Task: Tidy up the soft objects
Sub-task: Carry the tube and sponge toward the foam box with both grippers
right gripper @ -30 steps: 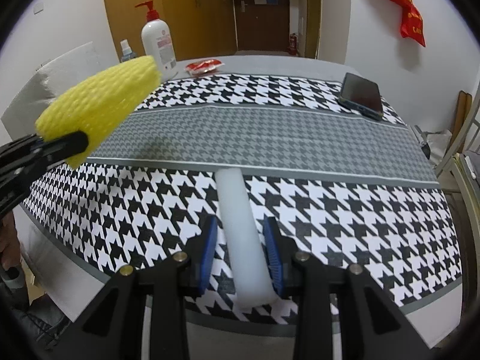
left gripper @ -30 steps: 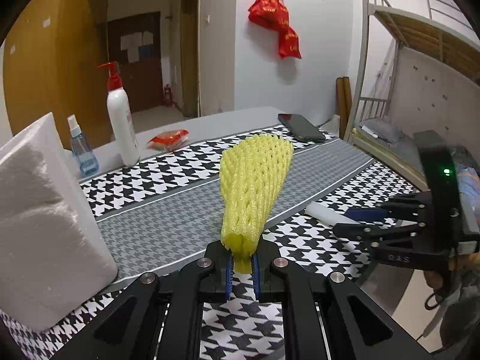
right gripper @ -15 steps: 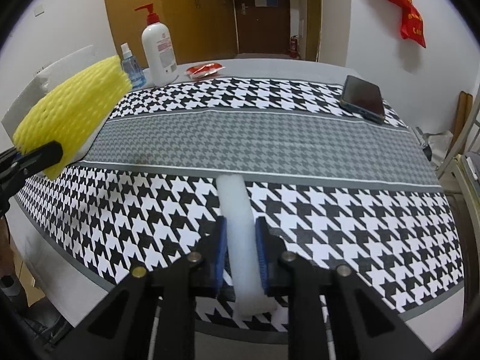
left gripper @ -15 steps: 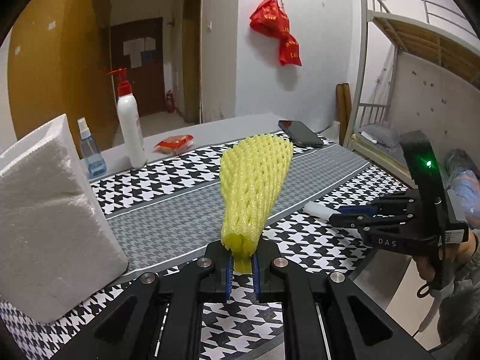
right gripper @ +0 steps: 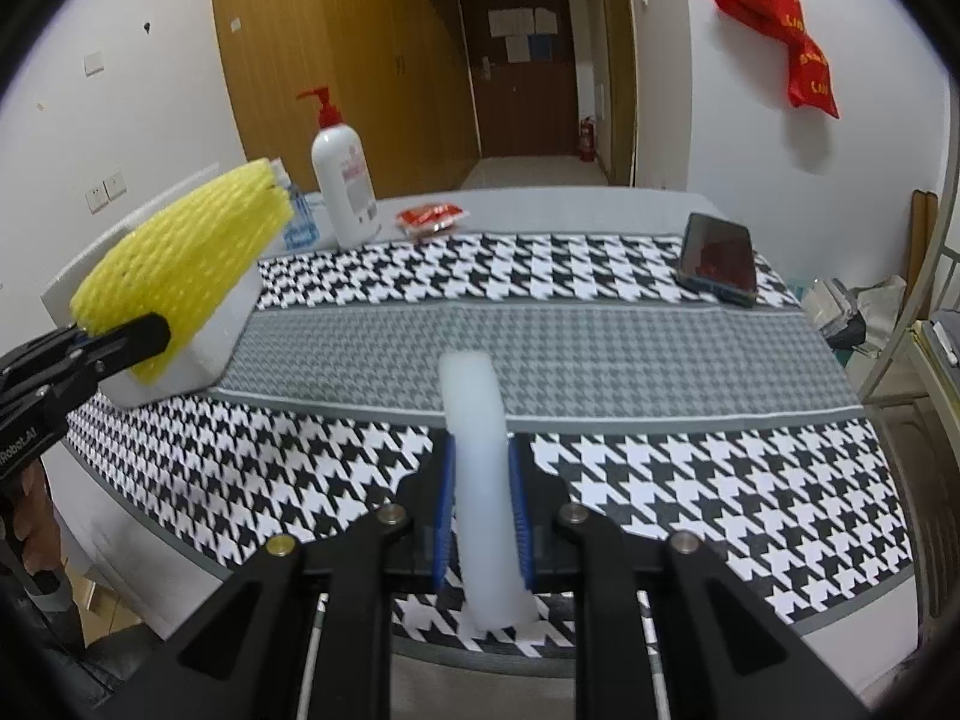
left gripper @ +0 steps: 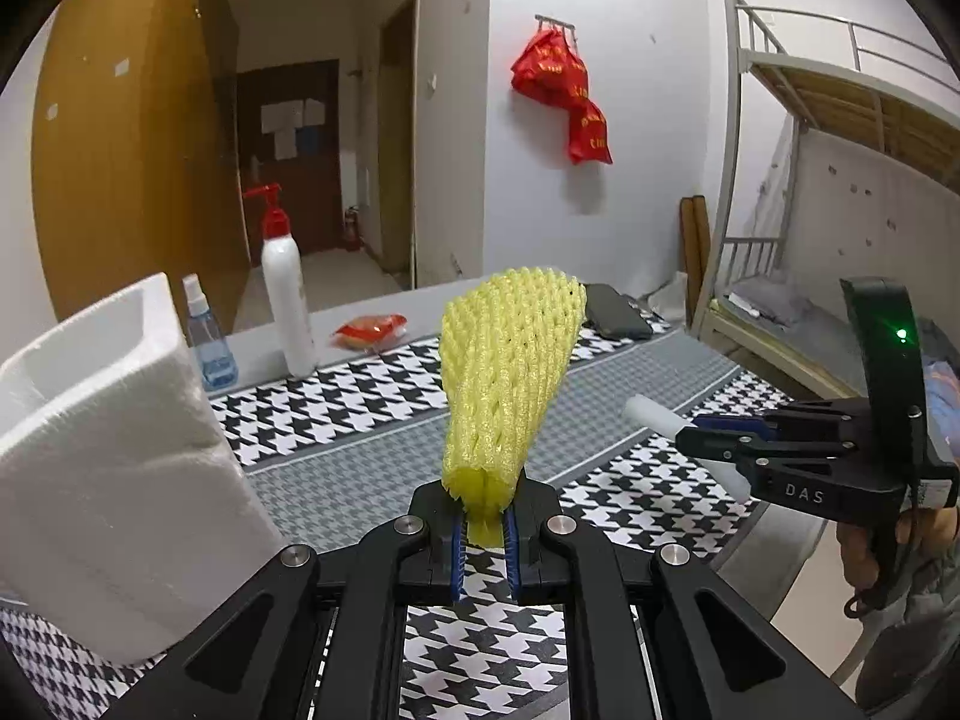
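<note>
Left gripper [left gripper: 483, 531]: jaws nearly closed, clamped on the pinched end of a yellow foam net sleeve [left gripper: 510, 372]. The sleeve fans out upward from the blue pads and hangs clear of the desk [left gripper: 360, 480], above its near edge.

Right gripper [right gripper: 483, 516]: jaws have just been closing, with a white foam tube [right gripper: 480, 462] between them; the blue pads now press on both sides of the tube. The tube runs lengthwise along the fingers, one end jutting forward over the houndstooth cloth, the other sticking out behind the pads. In the left wrist view the tube [left gripper: 654, 414] is off the desk, near the right edge.

White foam block [left gripper: 114, 468]: stands on the cloth at the left edge, just beside the sleeve in the right wrist view.

Far edge of the desk: white pump bottle [right gripper: 345, 192] with red head, small blue spray bottle [left gripper: 207, 342] beside it, red packet [right gripper: 431, 217] near them. A phone [right gripper: 717, 258] lies toward the far right corner.
</note>
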Demonstrator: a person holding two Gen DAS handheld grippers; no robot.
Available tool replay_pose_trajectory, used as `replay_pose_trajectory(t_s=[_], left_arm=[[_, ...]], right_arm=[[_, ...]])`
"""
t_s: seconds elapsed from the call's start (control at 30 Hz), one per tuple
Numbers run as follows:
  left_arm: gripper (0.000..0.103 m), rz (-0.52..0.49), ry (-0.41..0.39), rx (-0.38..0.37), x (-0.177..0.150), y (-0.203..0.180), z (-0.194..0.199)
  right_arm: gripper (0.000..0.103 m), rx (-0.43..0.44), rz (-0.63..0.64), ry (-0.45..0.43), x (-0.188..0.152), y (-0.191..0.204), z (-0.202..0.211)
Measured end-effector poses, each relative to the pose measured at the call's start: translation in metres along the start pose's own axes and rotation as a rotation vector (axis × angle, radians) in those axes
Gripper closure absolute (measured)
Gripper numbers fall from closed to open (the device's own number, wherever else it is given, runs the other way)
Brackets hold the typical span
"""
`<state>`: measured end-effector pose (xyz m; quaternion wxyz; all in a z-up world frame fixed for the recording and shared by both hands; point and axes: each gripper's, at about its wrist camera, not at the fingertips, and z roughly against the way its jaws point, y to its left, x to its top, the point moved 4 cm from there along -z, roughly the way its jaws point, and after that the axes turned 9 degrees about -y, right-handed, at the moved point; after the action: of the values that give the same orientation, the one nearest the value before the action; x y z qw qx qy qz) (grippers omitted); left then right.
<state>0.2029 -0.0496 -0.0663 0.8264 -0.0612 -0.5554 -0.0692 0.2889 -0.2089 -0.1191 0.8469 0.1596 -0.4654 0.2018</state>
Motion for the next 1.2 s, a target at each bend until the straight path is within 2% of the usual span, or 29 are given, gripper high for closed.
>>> replay_pose_trajectory(t_s=[0.13, 0.33, 0.5, 0.77, 1.2], left_arm=[[0.092, 0.011, -0.017, 0.006, 0.005, 0.004, 0.008], [0.092, -0.004, -0.041, 0.035, 0.008, 0.007, 0.021], [0.092, -0.013, -0.086, 0.038, 0.011, 0.011, 0.037], [0.092, -0.010, -0.147, 0.052, 0.019, 0.029, 0.051], [0.092, 0.021, -0.183, 0.084, 0.017, 0.068, 0.079]], right_arm=[[0.082, -0.007, -0.013, -0.049, 0.007, 0.005, 0.012], [0.082, 0.035, -0.010, -0.135, 0.019, 0.022, 0.026], [0.082, 0.068, -0.011, -0.152, 0.023, 0.034, 0.021], [0.082, 0.050, -0.016, -0.195, 0.030, 0.048, 0.029], [0.082, 0.044, -0.006, -0.265, 0.053, 0.086, 0.038]])
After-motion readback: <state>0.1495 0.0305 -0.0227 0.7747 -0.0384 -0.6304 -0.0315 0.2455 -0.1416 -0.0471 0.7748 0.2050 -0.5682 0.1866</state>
